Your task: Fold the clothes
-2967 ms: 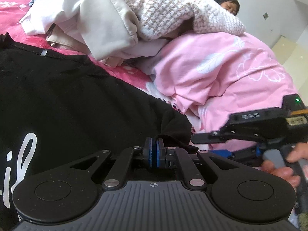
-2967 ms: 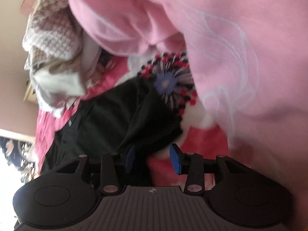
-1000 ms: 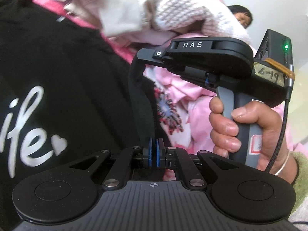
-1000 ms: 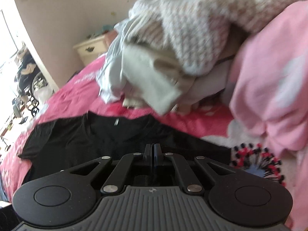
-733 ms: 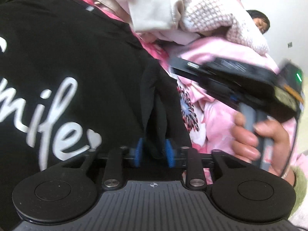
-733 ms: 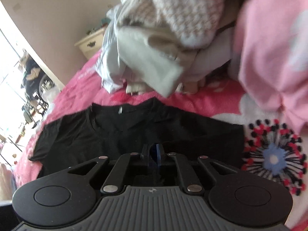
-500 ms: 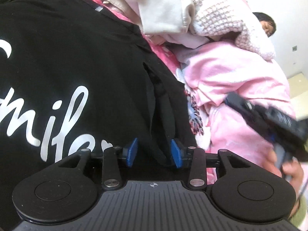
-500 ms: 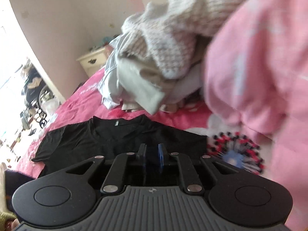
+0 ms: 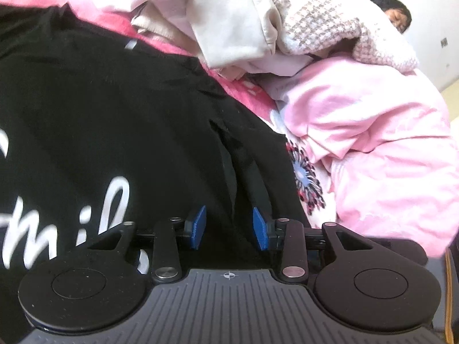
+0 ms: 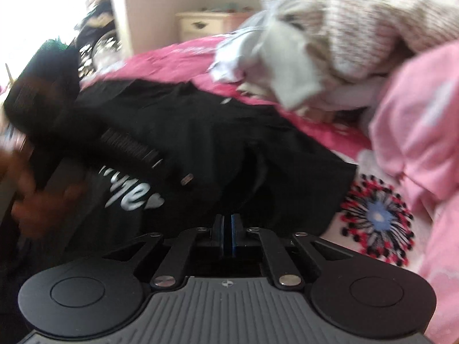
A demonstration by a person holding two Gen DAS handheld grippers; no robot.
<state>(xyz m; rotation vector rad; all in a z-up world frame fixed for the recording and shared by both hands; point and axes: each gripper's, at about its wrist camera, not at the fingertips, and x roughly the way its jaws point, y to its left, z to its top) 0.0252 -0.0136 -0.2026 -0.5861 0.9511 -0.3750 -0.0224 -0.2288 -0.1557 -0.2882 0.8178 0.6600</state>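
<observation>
Left wrist view: left gripper (image 9: 229,226) stood part open, blue pads either side of a raised ridge of the black T-shirt (image 9: 100,120) but not pressing it; jaws had just eased in slightly. Shirt lay spread on the bed (image 9: 235,86), white lettering up, right sleeve edge bunched near the flower print. Heap of unfolded clothes (image 9: 229,20) sat beyond the collar, pink quilt (image 9: 373,149) to the right, a person lying behind it.

Right wrist view (blurred): right gripper (image 10: 228,235) was nearly closed after just closing, low over the shirt's sleeve side; couldn't tell if any fabric was between the pads. The other hand (image 10: 31,189) showed at far left.

Progress, my read: early. Shirt flat, no clean fold made yet; heap untouched.
</observation>
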